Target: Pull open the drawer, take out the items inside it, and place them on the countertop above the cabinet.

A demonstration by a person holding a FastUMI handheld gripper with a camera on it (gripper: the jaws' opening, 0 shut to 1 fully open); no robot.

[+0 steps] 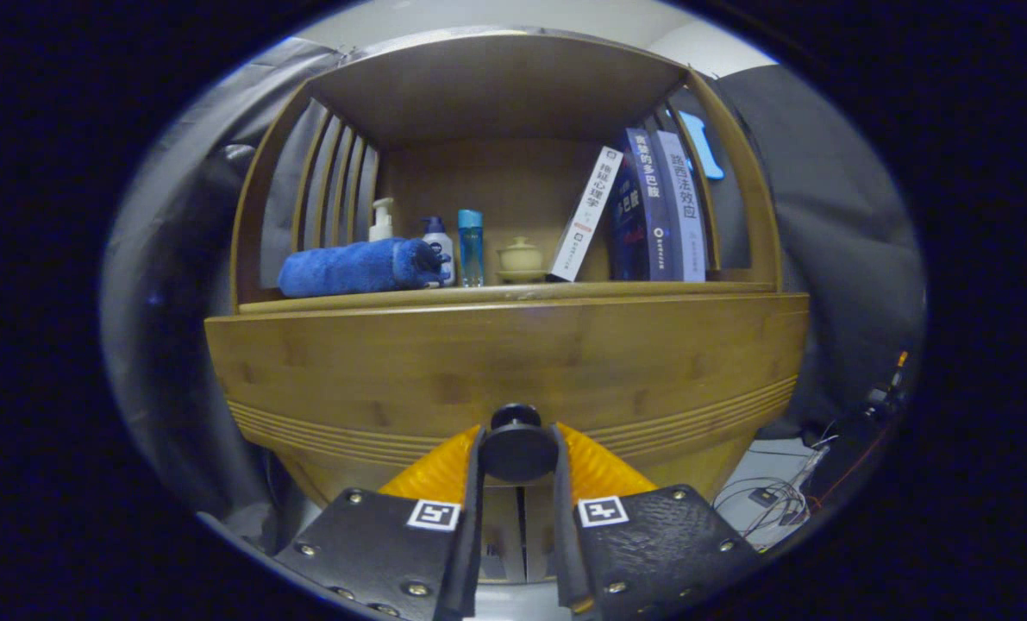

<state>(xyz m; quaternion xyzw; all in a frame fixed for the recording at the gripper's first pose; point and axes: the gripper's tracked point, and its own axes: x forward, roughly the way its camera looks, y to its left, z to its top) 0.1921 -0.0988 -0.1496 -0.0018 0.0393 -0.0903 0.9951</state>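
low in the middle of the frame, the hand-held gripper has its two fingers narrowed around a round dark knob, one finger pressing on each side of it, so the knob sits clamped between them. that knob sticks out from the front of the wooden drawer, a broad bamboo-coloured panel that spans the middle of the frame with a band of fine grooves curving along its lower part. whether the drawer is pulled out at all cannot be told from this angle, and what lies inside it is hidden.

above the drawer front runs the edge of the tabletop of the cabinet, with an open shelf space over it. at centre left on it lies a rolled blue towel. just behind and right of the towel stand a white pump bottle, a small bottle with a dark cap and a slim blue bottle. right of these sits a small pale lidded cup on a saucer. further right, a white book leans against a few dark upright books. slats form the left side of the shelf. cables lie on the floor at lower right.
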